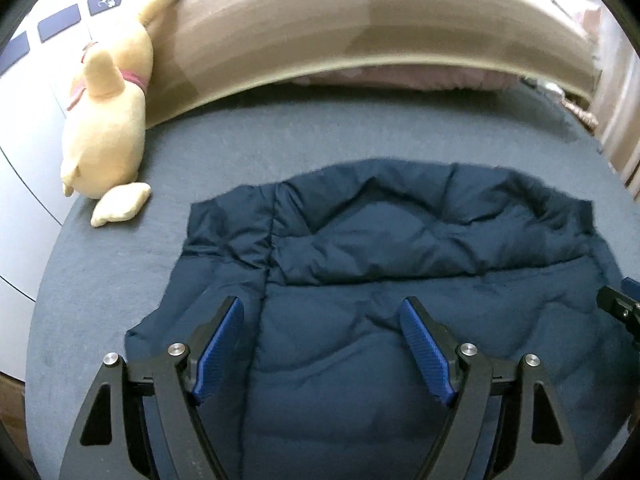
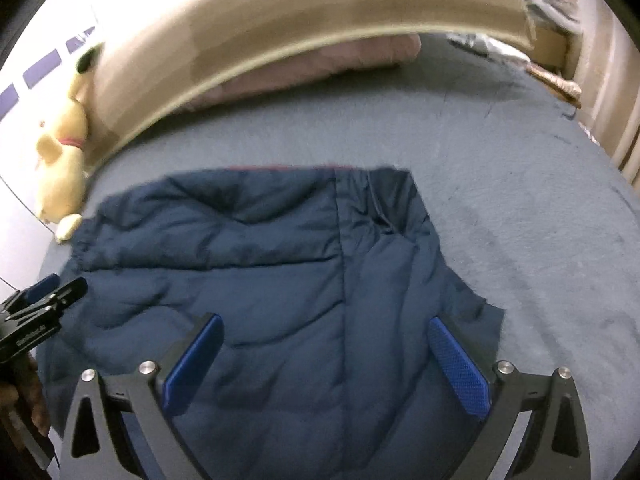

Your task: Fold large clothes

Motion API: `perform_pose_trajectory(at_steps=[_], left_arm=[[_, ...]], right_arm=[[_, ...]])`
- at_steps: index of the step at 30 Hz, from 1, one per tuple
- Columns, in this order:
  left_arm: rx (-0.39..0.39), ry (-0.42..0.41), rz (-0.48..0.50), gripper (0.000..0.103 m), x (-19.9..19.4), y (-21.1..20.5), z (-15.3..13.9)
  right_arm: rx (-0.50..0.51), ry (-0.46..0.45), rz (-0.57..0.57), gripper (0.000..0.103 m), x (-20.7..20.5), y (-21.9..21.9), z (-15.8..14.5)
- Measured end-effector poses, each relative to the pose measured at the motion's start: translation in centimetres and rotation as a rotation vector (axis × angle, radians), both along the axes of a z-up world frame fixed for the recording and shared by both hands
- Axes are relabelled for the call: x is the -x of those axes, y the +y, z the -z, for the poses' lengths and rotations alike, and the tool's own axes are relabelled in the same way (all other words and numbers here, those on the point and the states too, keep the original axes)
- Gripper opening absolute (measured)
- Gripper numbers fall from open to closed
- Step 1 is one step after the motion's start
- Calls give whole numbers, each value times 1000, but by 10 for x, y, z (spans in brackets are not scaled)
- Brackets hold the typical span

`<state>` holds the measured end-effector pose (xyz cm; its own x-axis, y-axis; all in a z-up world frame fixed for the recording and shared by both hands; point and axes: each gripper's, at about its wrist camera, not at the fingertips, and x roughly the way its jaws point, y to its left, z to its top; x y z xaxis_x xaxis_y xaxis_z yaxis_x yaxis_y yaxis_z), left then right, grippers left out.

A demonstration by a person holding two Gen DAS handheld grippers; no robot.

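**Item: navy jacket, part-folded**

Jacket (image 1: 360, 280) lies flat on bed (image 1: 280, 140), far portion doubled over, ready for the next fold. Left gripper (image 1: 322, 310) and right gripper (image 2: 326, 330) hover above it, jaws spread, empty. Plush toy (image 1: 108, 120) against headboard (image 1: 320, 24).

A grey-blue bed (image 1: 224, 148) fills both views. A yellow plush toy (image 1: 108, 120) with a pink collar lies at its left edge, leaning against the beige headboard (image 1: 320, 32). A pink pillow (image 2: 320, 64) is tucked under the headboard, and a white wall with dark blue tiles (image 1: 60, 24) stands beyond the toy.
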<state>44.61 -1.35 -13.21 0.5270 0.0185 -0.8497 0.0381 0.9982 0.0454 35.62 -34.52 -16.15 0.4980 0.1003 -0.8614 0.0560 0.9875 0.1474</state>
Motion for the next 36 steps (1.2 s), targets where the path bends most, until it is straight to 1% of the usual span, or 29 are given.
perform_pose_trajectory(at_steps=[2,4,7,9,11,12,13,14,16,17,18,19,21,22,23,26,28,30,32,34,35,36], left_arm=[[-2,26,-12,82,-9,2,13],[-4,45,-20,82,-15,4,23],[-16,63,-9,82,-20,3,25],[-25,38,7,82,-23,6,15],[-17,-31,-22,82,-30,15,-1],[-15,-44,-33,82,-35,18,-4],[-23,-41,-44,82,-43,22,-4],[-47,-12,-62,82,-54,25,1],[-82,38,-81,82,-67,31,15],[-71,75,-82,82,-72,37,26],[-51,83,-84,83,-71,41,30],[-33,78,-91,83,-70,47,30],[9,52,-95,82,-62,58,22],[39,31,-94,82,-57,66,16],[79,-8,-93,82,-46,79,5],[139,-85,-120,82,-9,121,-14],[171,-85,-126,82,14,146,-15],[223,-85,-125,82,49,169,-12],[262,-76,-108,82,87,177,-9],[321,-74,-109,82,120,184,-4],[354,-64,-108,82,140,186,1],[377,-66,-108,82,149,183,0]], right_arm=[[31,10,9,103,-11,-2,10],[33,21,20,103,-18,-6,16],[28,78,24,103,-29,-9,25],[34,55,15,103,-32,-12,14],[2,1,42,103,-37,-21,-2],[-7,-8,50,103,-41,-24,-6],[-1,-8,56,103,-50,-27,-8],[17,3,64,103,-60,-28,-6],[58,52,82,103,-76,-32,8],[77,78,91,103,-82,-34,16],[77,103,94,103,-86,-36,25],[33,114,88,102,-87,-40,31],[-34,81,103,102,-81,-50,28],[-73,50,115,102,-74,-58,22],[-122,22,121,102,-64,-68,14],[-213,-51,136,103,-26,-103,-9],[-264,-67,159,103,4,-128,-18],[-342,-85,193,103,38,-154,-16],[-435,-57,182,103,70,-169,-8],[-486,-51,167,103,106,-173,1],[-505,-37,154,103,117,-169,5],[-534,-31,152,103,134,-165,11]])
